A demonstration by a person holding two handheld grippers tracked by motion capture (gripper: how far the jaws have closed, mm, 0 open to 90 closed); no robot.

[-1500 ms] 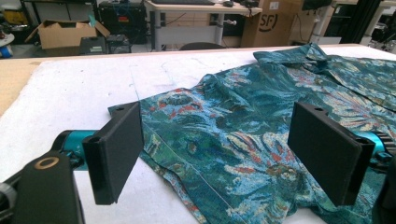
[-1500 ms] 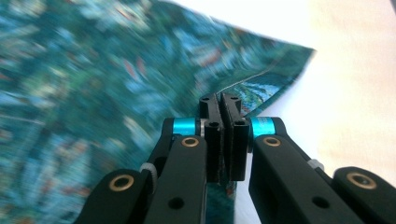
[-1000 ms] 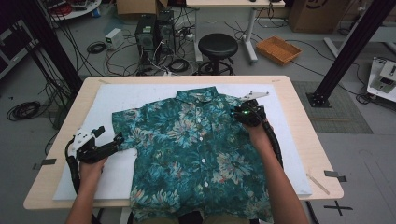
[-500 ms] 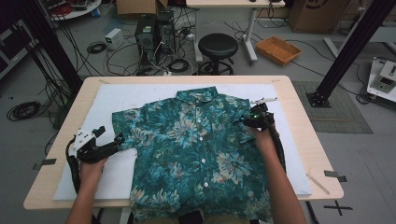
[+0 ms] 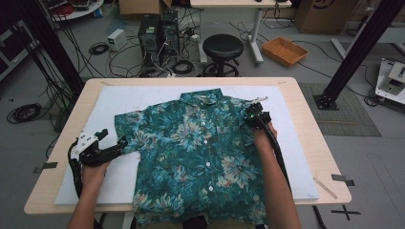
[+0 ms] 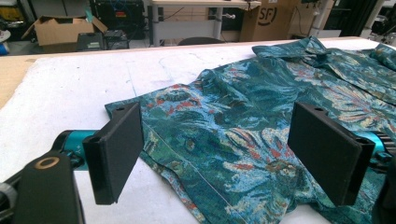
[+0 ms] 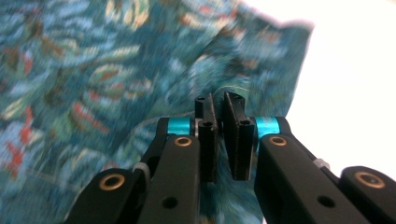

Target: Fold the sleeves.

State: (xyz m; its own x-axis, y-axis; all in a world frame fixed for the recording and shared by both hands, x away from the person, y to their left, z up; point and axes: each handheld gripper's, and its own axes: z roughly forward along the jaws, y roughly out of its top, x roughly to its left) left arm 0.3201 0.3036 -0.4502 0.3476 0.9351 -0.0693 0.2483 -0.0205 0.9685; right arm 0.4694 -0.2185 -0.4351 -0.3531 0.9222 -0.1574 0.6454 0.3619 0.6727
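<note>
**Right sleeve pinched, left sleeve unheld: uneven pull is the danger**

Nearest me, my left gripper (image 6: 219, 154) has its jaws spread wide, the left sleeve (image 6: 196, 140) of the shirt (image 5: 200, 152) lying flat between and just beyond them, touching neither pad as far as I can tell; the sleeve's hem edge runs under the left-hand jaw and on toward the white mat (image 5: 143, 100) that covers the surface (image 5: 310, 138). If I close from here I judge the jaws may skim over the cloth and catch nothing, since the fabric lies below the pads rather than standing up between them; or they may catch a single layer and drag the sleeve out of square.

Farther off, my right gripper (image 7: 218, 121) has its jaws pressed nearly together on a fold of the right sleeve (image 7: 252, 70), the cloth bunching up just ahead of the pads; that view is blurred, so how deep the bite goes I cannot tell. A shallow bite could slip once tension comes on.

Beyond both pairs of jaws the shirt lies buttoned and face up, collar at the far end, its bottom hem hanging over the near edge of the surface; any pull by the right gripper alone could, I judge, skew the whole body across the mat, or let the overhanging hem slide it toward me.
</note>
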